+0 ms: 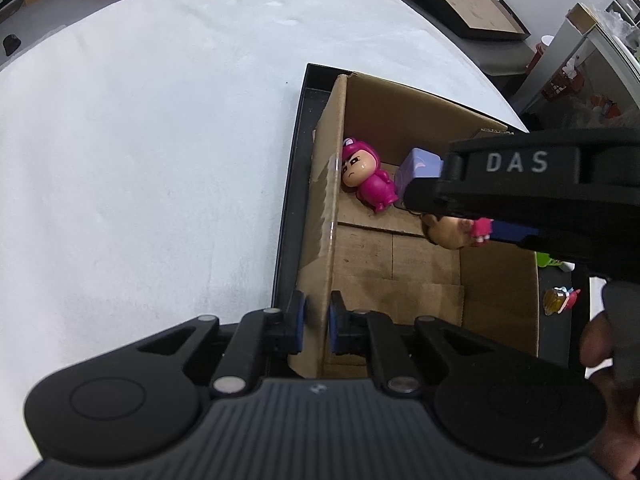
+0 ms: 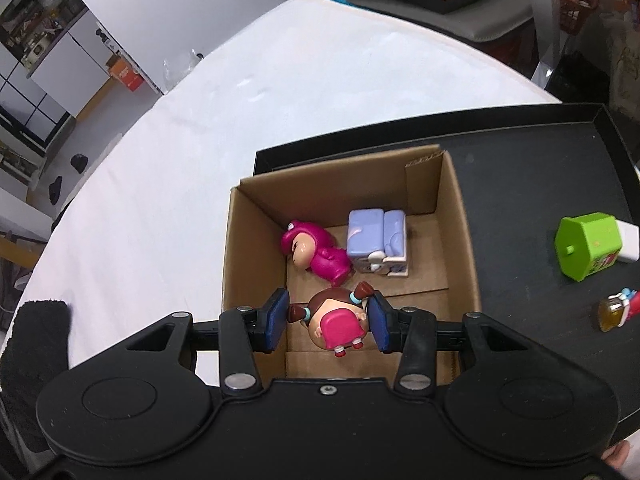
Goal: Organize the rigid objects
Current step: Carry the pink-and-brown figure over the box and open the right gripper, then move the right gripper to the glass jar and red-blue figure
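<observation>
An open cardboard box (image 2: 256,216) stands on a black tray (image 2: 520,168). Inside lie a pink-suited figurine (image 2: 316,254) and a lilac block toy (image 2: 376,240). My right gripper (image 2: 328,320) is over the box with its pads spread; a brown-haired doll in a pink dress (image 2: 338,320) sits between them, and no pad clearly touches it. In the left wrist view the doll (image 1: 456,230) shows under the right gripper (image 1: 480,224). My left gripper (image 1: 317,324) is shut on the box's left wall (image 1: 324,240).
On the tray right of the box lie a green house-shaped toy (image 2: 588,250) and a small amber bottle toy (image 2: 616,310). The tray rests on a white-covered table (image 1: 140,140). Room clutter lies beyond the table edge.
</observation>
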Action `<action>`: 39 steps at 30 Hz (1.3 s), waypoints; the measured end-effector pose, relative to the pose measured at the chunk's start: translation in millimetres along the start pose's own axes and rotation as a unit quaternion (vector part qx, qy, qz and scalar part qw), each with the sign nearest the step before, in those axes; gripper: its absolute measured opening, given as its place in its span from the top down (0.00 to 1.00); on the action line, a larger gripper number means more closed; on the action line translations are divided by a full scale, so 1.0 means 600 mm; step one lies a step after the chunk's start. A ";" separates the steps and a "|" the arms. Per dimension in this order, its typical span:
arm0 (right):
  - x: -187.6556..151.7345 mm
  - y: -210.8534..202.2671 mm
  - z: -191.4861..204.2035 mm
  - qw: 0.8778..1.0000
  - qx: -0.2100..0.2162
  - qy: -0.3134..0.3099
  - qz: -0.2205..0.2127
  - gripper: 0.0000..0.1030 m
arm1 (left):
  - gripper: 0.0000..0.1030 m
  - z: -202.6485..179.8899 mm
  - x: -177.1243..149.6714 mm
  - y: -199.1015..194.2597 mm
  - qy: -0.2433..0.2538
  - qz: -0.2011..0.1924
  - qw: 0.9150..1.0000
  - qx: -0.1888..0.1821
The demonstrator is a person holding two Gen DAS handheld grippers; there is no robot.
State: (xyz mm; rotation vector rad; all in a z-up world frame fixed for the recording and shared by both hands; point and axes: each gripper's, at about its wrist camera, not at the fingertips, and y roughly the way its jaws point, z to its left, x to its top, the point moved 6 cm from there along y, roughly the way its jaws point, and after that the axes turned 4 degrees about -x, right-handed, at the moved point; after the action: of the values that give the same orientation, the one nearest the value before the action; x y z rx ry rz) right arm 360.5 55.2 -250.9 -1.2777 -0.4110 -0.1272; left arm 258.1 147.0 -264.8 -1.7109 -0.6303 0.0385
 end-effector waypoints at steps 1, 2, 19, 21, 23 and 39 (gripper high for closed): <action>-0.001 0.001 0.002 1.000 0.002 -0.003 0.000 0.58 | 0.89 0.000 0.000 0.000 0.000 0.001 1.000 -0.001; -0.001 0.002 0.005 1.000 0.004 -0.007 -0.001 0.58 | 0.89 0.000 0.000 0.000 0.000 0.001 1.000 -0.002; -0.005 -0.029 -0.011 1.000 -0.001 -0.015 -0.022 0.49 | 0.88 -0.008 0.001 -0.005 -0.006 0.006 1.000 0.011; -0.006 -0.034 -0.022 1.000 -0.005 -0.011 -0.026 0.48 | 0.88 -0.012 0.002 -0.010 -0.004 0.004 1.000 0.018; -0.008 -0.041 -0.035 1.000 -0.005 -0.006 -0.028 0.48 | 0.88 -0.015 0.003 -0.016 -0.003 -0.001 1.000 0.023; -0.019 -0.097 -0.131 0.998 -0.027 0.010 -0.055 0.28 | 0.83 -0.048 0.001 -0.054 -0.004 -0.014 0.998 0.062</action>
State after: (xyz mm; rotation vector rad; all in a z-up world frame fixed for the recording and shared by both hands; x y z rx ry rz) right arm 349.4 -37.8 -220.7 -1.3063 -0.4641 -0.2458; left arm 256.3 124.8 -227.6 -1.5825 -0.6454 0.0635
